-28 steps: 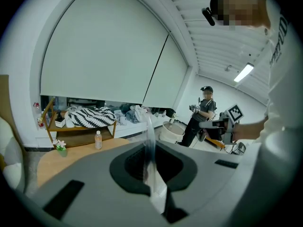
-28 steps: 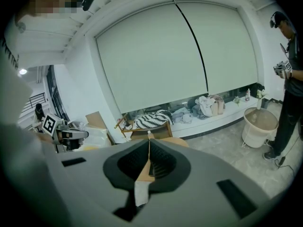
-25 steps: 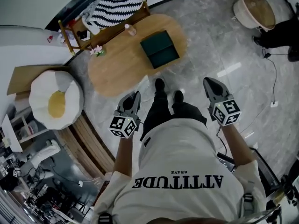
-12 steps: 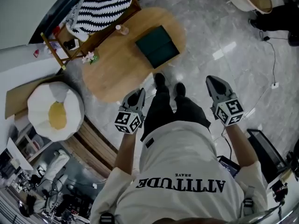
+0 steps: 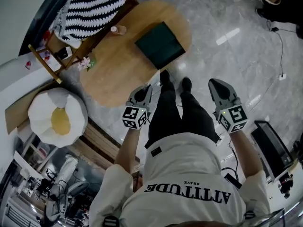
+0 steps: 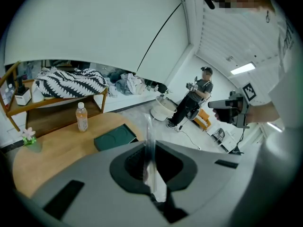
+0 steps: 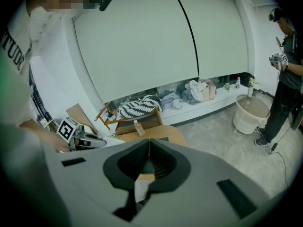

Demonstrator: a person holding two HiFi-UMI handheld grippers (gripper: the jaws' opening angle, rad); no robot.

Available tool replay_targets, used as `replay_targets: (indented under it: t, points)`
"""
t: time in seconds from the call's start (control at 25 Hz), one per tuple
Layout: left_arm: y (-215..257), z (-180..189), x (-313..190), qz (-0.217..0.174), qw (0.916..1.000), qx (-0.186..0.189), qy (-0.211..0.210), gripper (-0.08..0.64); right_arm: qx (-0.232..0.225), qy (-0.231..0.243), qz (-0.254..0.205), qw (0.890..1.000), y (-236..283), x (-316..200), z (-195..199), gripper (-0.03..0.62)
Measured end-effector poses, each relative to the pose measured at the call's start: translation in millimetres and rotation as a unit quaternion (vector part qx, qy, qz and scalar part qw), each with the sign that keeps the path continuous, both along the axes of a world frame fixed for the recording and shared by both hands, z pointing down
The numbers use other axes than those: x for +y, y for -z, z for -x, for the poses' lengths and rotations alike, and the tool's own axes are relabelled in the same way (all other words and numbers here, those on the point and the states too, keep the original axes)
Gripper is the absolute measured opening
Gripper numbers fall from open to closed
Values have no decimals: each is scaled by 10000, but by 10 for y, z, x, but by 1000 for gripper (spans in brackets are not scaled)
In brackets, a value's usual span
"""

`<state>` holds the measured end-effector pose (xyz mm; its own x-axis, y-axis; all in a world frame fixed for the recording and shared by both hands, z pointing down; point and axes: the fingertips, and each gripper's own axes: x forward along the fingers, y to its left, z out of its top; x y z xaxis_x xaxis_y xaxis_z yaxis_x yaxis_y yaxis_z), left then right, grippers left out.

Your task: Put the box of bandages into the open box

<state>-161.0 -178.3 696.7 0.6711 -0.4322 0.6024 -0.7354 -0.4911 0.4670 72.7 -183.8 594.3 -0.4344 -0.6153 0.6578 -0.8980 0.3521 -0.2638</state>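
Standing back from the wooden surface (image 5: 118, 70), the person holds both tools at waist height, so the task looks to be at its very start: an approach, with nothing picked up yet. The left hand-held gripper (image 5: 145, 91) has its jaws pressed together with nothing between them, and the right hand-held gripper (image 5: 215, 85) is likewise closed and empty.

The dark green box (image 5: 160, 45) lies flat on the surface and is probably the open box to be filled, though its inside cannot be read from here. Left of the dark green box stands a small bottle (image 5: 116, 30); further left again is a rack draped with a striped cloth (image 5: 90, 8). Both tools hover near the person's feet, on the side of the dark green box nearest the person and well apart from it.

The box of bandages cannot be picked out in any view; the small items on the rack are too tiny to name. Next, I judge, comes stepping closer, finding the bandages, and parting one pair of jaws.
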Motion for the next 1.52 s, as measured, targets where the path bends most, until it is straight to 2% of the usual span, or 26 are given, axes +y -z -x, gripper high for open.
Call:
replay_targets:
  t: [0.2, 0.4, 0.68, 0.92, 1.08, 1.32, 1.52]
  points:
    - [-475, -116, -185, 188, 9997, -51, -117, 25, -3, -76, 90, 9999, -385, -158, 34, 21]
    - [-1009, -195, -299, 446, 9989, -106, 32, 25, -171, -321, 283, 9989, -749, -166, 82, 21]
    - [-1825, -300, -367, 806, 9959, -267, 307, 25, -300, -384, 505, 9975, -1320, -80, 159, 21]
    - [-2429, -452, -490, 1153, 9896, -293, 804, 25, -473, -662, 656, 9945, -1734, 10, 59, 21]
    - [-2809, -567, -565, 1459, 9815, -291, 1206, 25, -558, -793, 718, 9927, -1978, 40, 26, 21]
    - [-3152, -722, -630, 1624, 9757, -317, 1433, 26, -676, -840, 737, 9914, -2239, 32, 77, 21]
    - [-3420, -724, -676, 1784, 9673, -466, 1740, 26, -708, -837, 687, 9916, -2401, -28, 108, 21]
